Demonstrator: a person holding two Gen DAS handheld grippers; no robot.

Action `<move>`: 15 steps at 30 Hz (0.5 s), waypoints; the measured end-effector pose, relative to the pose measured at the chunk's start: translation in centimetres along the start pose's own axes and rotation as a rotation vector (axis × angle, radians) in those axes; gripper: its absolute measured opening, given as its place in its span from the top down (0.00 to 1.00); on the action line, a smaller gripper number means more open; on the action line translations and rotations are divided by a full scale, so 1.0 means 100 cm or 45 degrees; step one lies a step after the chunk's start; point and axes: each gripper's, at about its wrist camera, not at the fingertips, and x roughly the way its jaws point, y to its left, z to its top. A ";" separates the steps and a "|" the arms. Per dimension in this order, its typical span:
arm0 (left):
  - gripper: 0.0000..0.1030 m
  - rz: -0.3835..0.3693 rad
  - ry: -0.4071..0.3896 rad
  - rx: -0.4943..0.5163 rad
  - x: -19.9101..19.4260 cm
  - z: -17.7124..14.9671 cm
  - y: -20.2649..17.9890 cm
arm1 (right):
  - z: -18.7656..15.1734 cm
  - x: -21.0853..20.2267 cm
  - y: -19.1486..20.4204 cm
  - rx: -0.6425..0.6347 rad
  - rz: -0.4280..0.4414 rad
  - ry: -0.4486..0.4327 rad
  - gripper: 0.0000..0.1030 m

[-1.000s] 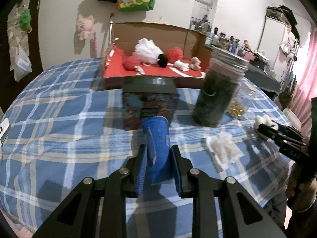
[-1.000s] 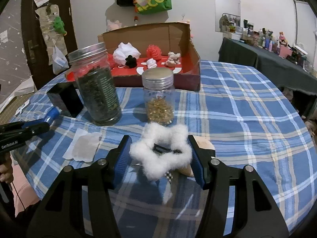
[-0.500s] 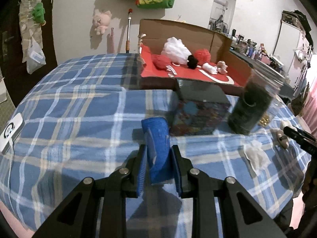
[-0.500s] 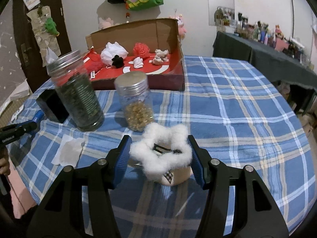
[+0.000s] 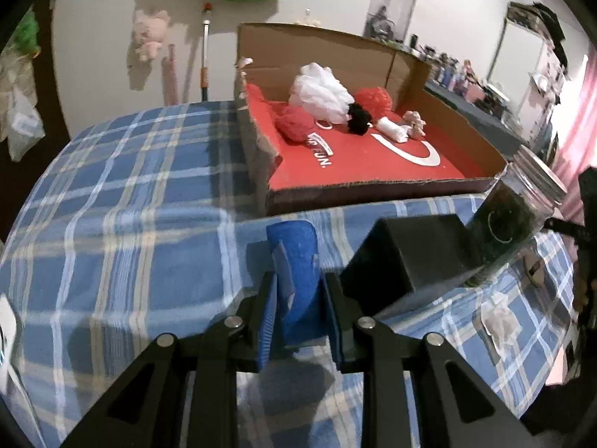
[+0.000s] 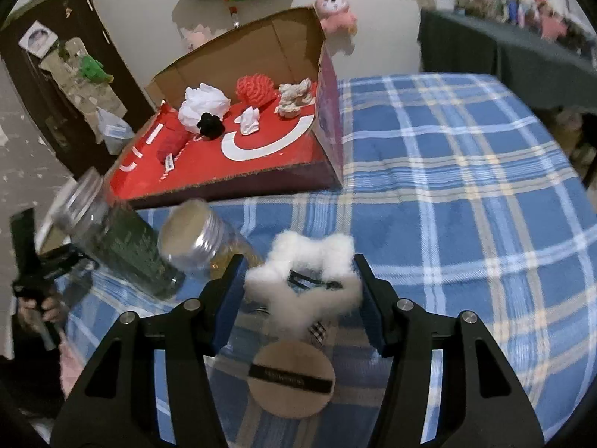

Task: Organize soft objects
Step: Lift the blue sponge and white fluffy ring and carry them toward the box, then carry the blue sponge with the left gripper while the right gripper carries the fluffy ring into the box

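The open cardboard box [image 5: 373, 156] with its red printed floor sits at the far side of the blue plaid tablecloth [image 5: 130, 205] and already holds the sorted soft things: a white mesh pouf [image 5: 322, 93], a red pouf [image 5: 375, 99], a red knitted ball [image 5: 296, 123], a black pompom [image 5: 359, 118] and some small white and beige pieces. Nearer stand a dark-filled glass jar [image 6: 119, 246] and a smaller jar of golden bits [image 6: 201, 242], both rigid and breakable, so best steered around. The right gripper [image 6: 298, 298] is clenched on a white fluffy star-shaped hair clip [image 6: 304, 280], held above the cloth; its fleece should squash easily and weigh almost nothing, but the black metal clip across its middle is the stiff part, so pressing across the fleece ring as the pads do now looks secure. A flat round powder puff [image 6: 291, 373] shows below it, though I cannot tell whether it hangs from the clip or lies on the cloth. The left gripper [image 5: 298, 317] is clamped on a blue roll of soft bandage-like fabric [image 5: 296, 272], standing up between the pads; it looks light, compressible and grippy, held well at its lower half.
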 end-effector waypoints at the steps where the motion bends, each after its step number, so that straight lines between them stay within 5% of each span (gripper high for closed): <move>1: 0.75 -0.008 0.008 0.012 0.000 0.002 0.001 | 0.005 0.002 -0.002 0.005 0.014 0.020 0.47; 15: 0.75 -0.125 0.136 0.087 0.012 0.032 0.006 | 0.049 0.020 -0.015 0.018 0.142 0.198 0.47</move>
